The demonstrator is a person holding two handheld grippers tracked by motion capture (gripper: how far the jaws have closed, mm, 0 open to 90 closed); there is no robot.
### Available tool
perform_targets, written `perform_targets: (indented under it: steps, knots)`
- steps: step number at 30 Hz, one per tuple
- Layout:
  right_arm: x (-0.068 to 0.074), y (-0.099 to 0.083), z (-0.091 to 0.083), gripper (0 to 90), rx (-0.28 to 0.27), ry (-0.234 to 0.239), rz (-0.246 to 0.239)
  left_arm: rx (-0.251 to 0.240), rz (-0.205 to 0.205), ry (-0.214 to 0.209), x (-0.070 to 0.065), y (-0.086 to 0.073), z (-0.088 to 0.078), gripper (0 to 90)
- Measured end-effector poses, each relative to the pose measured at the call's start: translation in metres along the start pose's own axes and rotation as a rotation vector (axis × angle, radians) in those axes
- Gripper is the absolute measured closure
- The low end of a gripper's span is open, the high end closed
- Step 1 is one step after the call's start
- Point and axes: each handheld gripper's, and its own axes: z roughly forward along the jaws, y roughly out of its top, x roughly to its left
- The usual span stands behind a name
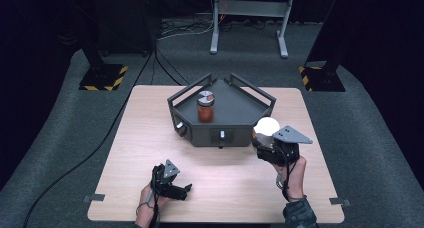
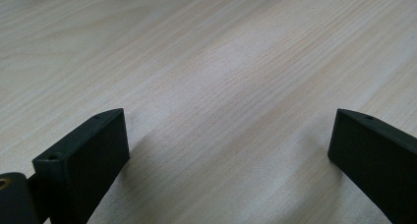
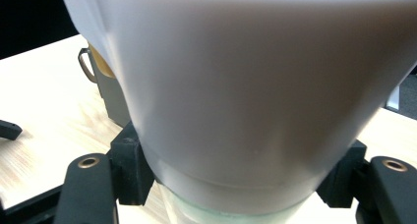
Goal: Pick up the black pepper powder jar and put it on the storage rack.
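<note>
High view: white bulb [image 1: 266, 125] points up.

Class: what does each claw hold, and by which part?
Right claw: white container, clamped near its lower end. Left claw: nothing, jaws open above the table.

So the right tongs [image 3: 235, 184] are clamped on a big white container [image 3: 246, 96], one black jaw pressed against each side down near its base. It's right up against the lens, smooth, and widens going up. Under the white part there's a pale greenish, see-through band [image 3: 231, 216]. Behind it on the left, a corner of a dark grey box [image 3: 110, 98] with a small metal loop [image 3: 86, 64] sits on the light wood tabletop [image 3: 44, 116]. A black jaw tip [image 3: 10, 129] pokes in at the left edge.
</note>
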Motion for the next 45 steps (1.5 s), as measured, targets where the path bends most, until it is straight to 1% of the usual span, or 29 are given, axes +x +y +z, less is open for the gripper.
perform_targets:
  steps: [17,38,45]
  knots:
    - [-0.001,0.009,0.006,29.9,-0.021,0.018,-0.006,-0.001,0.001,0.001,0.000,0.000,0.000,1.6]
    - [-0.003,0.022,0.012,29.9,-0.030,0.028,-0.020,-0.001,0.001,0.002,-0.001,0.000,0.000,1.6]
    - [-0.004,0.026,0.016,29.9,-0.029,0.037,-0.017,0.000,0.000,0.000,0.000,0.000,0.000,1.6]
